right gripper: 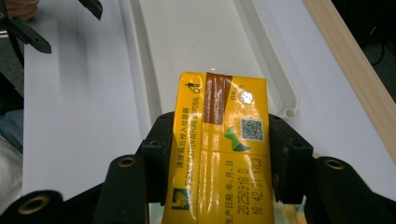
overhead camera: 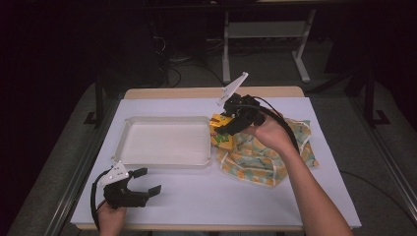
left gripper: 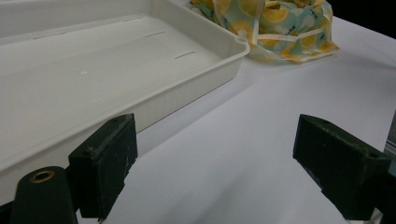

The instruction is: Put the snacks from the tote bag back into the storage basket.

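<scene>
Two claws are at work over the white counter (overhead camera: 255, 196). The right claw (overhead camera: 224, 124) is clamped on a yellow carton (right gripper: 219, 149), holding it just above the right end of the white tray (overhead camera: 164, 142), beside a lemon-print cloth (overhead camera: 265, 152) bunched on the counter. The left claw (overhead camera: 147, 181) rests at the counter's near left corner, its jaws wide apart and holding nothing, just in front of the tray.

Yellow drink carton (right gripper: 219, 149) between black jaws, above white tray's (overhead camera: 162, 161) right end.
</scene>
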